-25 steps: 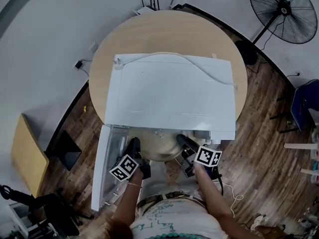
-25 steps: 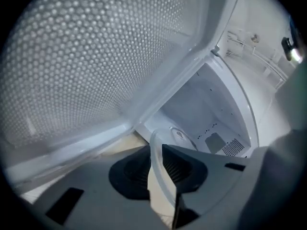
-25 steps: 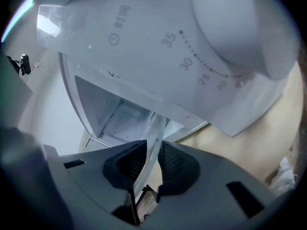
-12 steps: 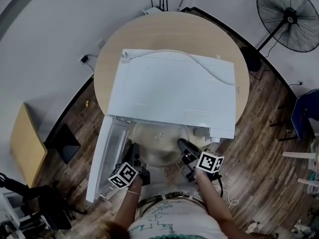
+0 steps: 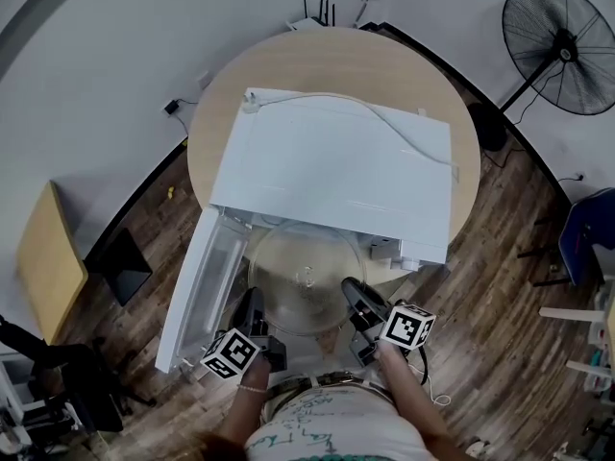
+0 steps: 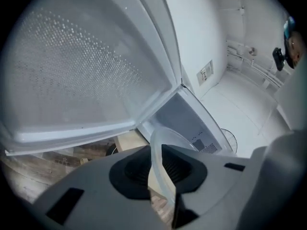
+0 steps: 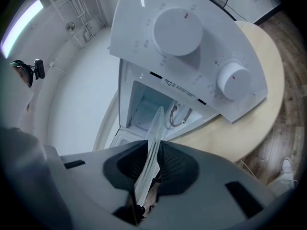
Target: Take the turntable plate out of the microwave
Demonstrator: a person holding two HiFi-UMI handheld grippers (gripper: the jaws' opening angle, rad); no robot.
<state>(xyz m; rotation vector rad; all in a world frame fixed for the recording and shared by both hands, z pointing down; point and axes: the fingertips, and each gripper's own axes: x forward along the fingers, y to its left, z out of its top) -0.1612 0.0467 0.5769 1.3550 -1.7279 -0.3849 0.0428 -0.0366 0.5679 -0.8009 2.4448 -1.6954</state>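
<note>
The left gripper (image 5: 254,305) and right gripper (image 5: 356,294), jaws nearly closed, are pinching the rim of the turntable plate (image 5: 306,257). Uneven lifting is risking the smooth glass slipping free

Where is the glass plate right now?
Head view, bottom centre: the glass plate is just in front of the open microwave, gripped by the left gripper and the right gripper.

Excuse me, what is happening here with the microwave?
A person holds a gripper in each hand. The left gripper and the right gripper are each shut on the rim of the glass turntable plate, on opposite sides. The plate is mostly out of the microwave, which stands on a round table with its door open.
</note>
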